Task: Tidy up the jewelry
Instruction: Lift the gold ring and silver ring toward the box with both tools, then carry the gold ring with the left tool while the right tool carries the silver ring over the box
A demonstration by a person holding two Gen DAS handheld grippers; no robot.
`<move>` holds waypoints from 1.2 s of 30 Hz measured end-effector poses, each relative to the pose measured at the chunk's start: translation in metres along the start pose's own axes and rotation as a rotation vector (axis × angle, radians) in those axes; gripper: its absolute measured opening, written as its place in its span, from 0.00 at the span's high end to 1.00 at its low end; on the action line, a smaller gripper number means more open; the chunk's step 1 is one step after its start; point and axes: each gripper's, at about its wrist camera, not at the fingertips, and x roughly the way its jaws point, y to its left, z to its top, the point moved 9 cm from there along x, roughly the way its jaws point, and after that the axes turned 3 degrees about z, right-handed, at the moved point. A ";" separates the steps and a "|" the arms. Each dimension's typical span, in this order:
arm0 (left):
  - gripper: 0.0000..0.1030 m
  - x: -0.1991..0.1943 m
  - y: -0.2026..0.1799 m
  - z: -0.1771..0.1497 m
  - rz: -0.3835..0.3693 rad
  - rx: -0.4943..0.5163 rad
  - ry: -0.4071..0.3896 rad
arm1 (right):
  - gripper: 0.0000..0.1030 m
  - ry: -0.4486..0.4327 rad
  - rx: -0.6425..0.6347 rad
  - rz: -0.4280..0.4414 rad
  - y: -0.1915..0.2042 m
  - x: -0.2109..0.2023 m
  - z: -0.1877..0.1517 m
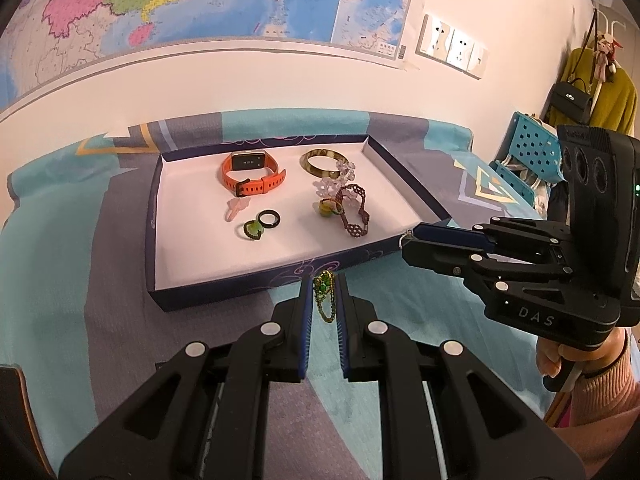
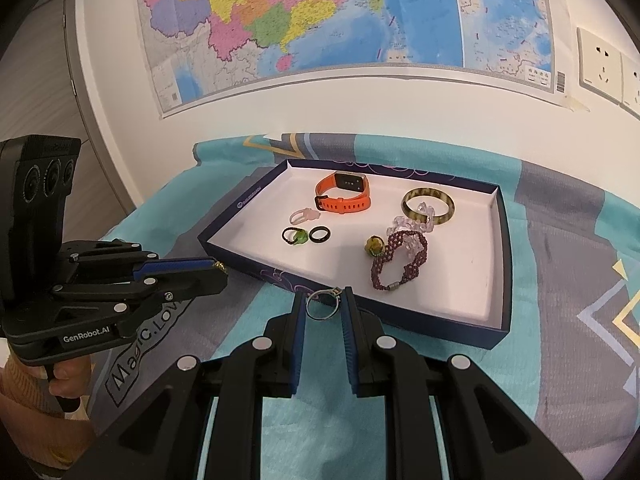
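pinching green bead chain [image 1: 325,294], left gripper [image 1: 323,280] jaws nearly together; right gripper [image 2: 323,296] jaws clamped on silver ring [image 2: 322,307].

Wall map [image 2: 320,20], perhaps door [image 2: 52,80]

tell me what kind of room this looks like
Probably a bedroom or home study, not a workshop. A big wall map hangs above a patterned bedsheet, a yellow coat and handbag hang on the wall, and household wall sockets sit nearby.
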 end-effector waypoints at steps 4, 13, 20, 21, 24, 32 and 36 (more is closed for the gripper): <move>0.89 0.001 0.002 0.003 0.004 -0.002 -0.003 | 0.85 -0.003 -0.002 0.000 0.000 0.001 0.003; 0.89 0.003 0.004 0.012 0.008 0.001 -0.016 | 0.85 -0.008 -0.003 0.001 -0.003 0.003 0.008; 0.89 0.005 0.005 0.015 0.009 -0.003 -0.017 | 0.85 -0.008 -0.003 -0.003 -0.004 0.004 0.011; 0.89 0.005 0.005 0.016 0.009 -0.004 -0.019 | 0.85 -0.008 -0.004 -0.003 -0.004 0.004 0.011; 0.89 0.006 0.007 0.019 0.010 -0.007 -0.021 | 0.85 -0.008 -0.004 -0.003 -0.004 0.003 0.011; 0.89 0.007 0.010 0.022 0.010 -0.010 -0.024 | 0.85 -0.012 -0.005 -0.005 -0.006 0.007 0.017; 0.89 0.008 0.011 0.025 0.012 -0.012 -0.025 | 0.85 -0.012 -0.004 -0.006 -0.007 0.008 0.017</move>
